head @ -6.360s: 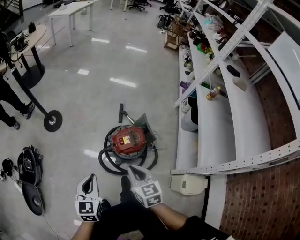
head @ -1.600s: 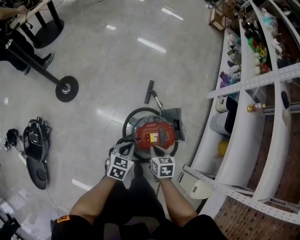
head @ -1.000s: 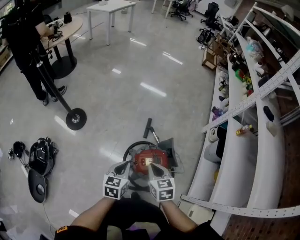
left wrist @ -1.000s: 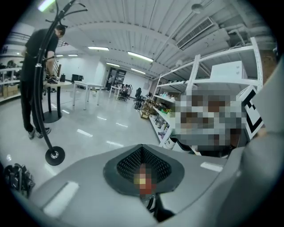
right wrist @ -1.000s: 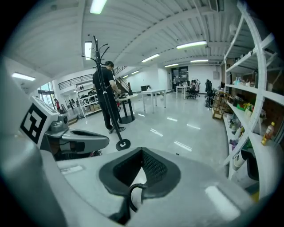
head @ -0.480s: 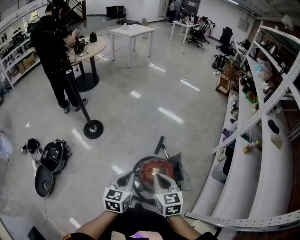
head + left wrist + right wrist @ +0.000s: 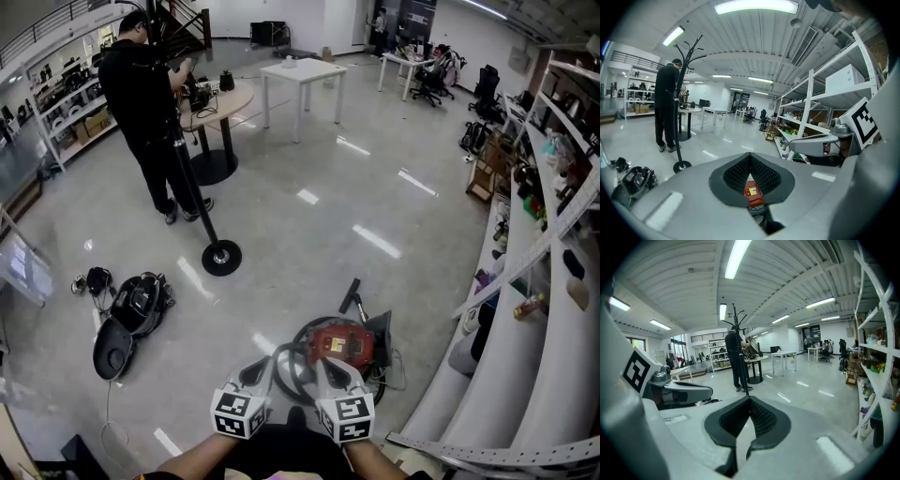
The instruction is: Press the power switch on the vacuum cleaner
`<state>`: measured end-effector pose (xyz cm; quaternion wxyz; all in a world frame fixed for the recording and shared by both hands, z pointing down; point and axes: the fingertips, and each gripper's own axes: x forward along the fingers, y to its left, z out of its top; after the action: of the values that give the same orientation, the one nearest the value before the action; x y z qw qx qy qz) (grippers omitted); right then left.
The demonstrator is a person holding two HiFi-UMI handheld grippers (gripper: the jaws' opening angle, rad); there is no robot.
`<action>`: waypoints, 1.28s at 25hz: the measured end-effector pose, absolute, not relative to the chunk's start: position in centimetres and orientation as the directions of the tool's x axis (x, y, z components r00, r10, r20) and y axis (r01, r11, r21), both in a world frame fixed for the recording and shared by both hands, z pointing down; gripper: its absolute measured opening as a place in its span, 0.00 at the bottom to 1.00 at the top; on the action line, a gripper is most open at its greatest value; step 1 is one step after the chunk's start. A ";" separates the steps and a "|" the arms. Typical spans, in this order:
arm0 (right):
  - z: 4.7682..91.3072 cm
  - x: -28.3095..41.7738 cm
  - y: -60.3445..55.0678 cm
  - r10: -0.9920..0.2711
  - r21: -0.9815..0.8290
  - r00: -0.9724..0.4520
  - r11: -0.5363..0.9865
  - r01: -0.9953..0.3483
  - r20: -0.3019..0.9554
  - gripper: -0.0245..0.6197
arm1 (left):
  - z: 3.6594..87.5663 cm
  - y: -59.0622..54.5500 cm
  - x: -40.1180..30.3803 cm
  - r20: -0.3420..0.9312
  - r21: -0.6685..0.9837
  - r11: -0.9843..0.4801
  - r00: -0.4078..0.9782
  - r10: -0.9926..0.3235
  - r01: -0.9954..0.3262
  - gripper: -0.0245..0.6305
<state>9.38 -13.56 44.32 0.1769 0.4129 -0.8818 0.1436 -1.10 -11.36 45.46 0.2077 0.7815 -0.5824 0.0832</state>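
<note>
Vacuum cleaner (image 7: 342, 345): a round red canister. It sits on the grey floor (image 7: 309, 216) just in front of the person, near the foot of the white shelves (image 7: 525, 375) on the right. A black hose (image 7: 289, 364) lies coiled against its left side. The nozzle (image 7: 350, 300) rests on the floor just beyond it. A pale label shows on top; the power switch is too small to make out.

Left gripper (image 7: 260, 367): held low and close to the body, with the left forearm (image 7: 192, 462) entering from the bottom edge. The jaws point forward toward the canister. Its own view shows the jaw tips meeting with nothing clamped between them. The red canister appears through the gap behind the tips, well below and apart from them.

Right gripper (image 7: 325, 364): level with the left one and just beside it, with the right forearm (image 7: 380, 461) also coming in from the bottom edge. Both marker cubes face up. Its own view shows the jaw tips closed together with nothing gripped, and only bare floor shows through the gap. In the head view its tip overlaps the canister's near edge. Both gripper views look out across the room, not down, and show no contact.

Surroundings: a person in black (image 7: 145, 103) stands at a round table (image 7: 220, 101), well away. A coat stand (image 7: 221, 255) with a round base stands beside that person. A black bag (image 7: 141, 300) lies on the floor at the left.
</note>
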 end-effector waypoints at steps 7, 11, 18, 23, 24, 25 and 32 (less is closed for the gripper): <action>42.2 6.3 -11.4 -0.687 -0.069 -0.603 0.635 -0.770 0.405 0.03 | 43.3 -9.5 -3.2 0.323 0.188 -0.271 0.320 -0.891 -0.944 0.06; 41.3 4.1 -9.1 -0.702 -0.051 -0.592 0.627 -0.778 0.397 0.03 | 42.1 -6.8 -5.5 0.300 0.152 -0.292 0.325 -0.897 -0.944 0.06; 41.4 -0.7 -2.2 -0.712 -0.056 -0.567 0.602 -0.796 0.414 0.03 | 41.7 -0.5 -10.9 0.282 0.163 -0.307 0.343 -0.896 -0.938 0.06; 42.2 -2.5 3.6 -0.742 -0.064 -0.511 0.541 -0.839 0.434 0.03 | 42.2 5.0 -12.6 0.280 0.174 -0.371 0.407 -0.870 -0.912 0.06; 42.4 -2.6 4.9 -0.745 -0.067 -0.501 0.529 -0.846 0.441 0.03 | 42.5 6.1 -12.5 0.286 0.181 -0.385 0.423 -0.860 -0.905 0.06; 42.6 -2.6 6.2 -0.748 -0.069 -0.490 0.518 -0.853 0.448 0.03 | 42.8 7.3 -12.3 0.291 0.188 -0.401 0.441 -0.849 -0.896 0.06; 42.5 -1.3 12.4 -0.782 -0.053 -0.405 0.434 -0.899 0.474 0.03 | 43.3 12.9 -10.9 0.284 0.221 -0.490 0.536 -0.795 -0.843 0.06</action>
<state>-1.32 12.42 42.50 0.1938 0.5097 -0.8244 0.1518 -10.87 12.92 43.26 0.1685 0.8600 -0.4762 0.0720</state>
